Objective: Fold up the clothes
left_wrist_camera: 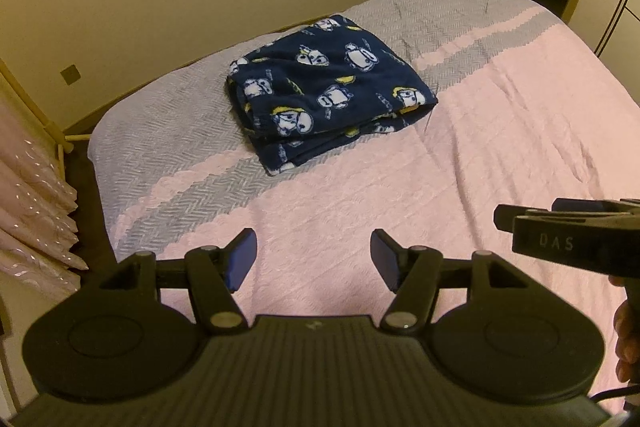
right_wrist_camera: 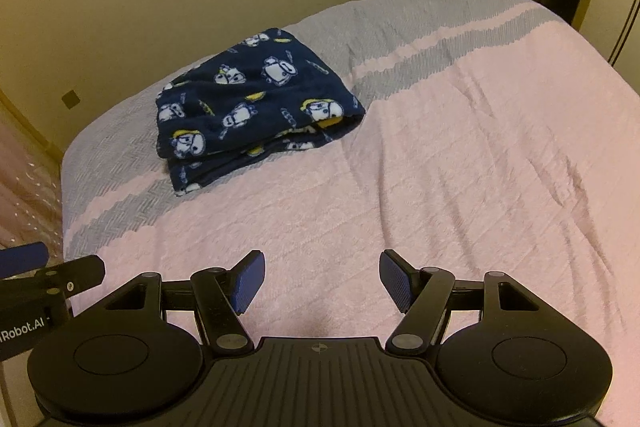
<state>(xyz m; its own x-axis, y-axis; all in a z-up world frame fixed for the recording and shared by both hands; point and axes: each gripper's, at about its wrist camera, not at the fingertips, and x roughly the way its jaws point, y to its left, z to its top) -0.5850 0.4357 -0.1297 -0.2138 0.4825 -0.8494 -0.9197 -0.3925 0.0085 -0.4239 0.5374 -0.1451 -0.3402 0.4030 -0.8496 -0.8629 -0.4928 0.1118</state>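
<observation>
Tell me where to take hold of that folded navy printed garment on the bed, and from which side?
Grip the navy garment at its near edge, where the stacked layers show as a lip facing both cameras. Come in low from the pink side of the bedspread, sliding one of the fingers under the stack. The left gripper and right gripper are both open and empty.

Both wrist views angled down, side by side above bedspread (left_wrist_camera: 480,147), sharing folded garment (right_wrist_camera: 256,103)

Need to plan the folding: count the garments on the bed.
1. A folded navy printed garment lies on the bedspread, across its grey and pink bands, ahead of both grippers. Nothing else shows.
</observation>
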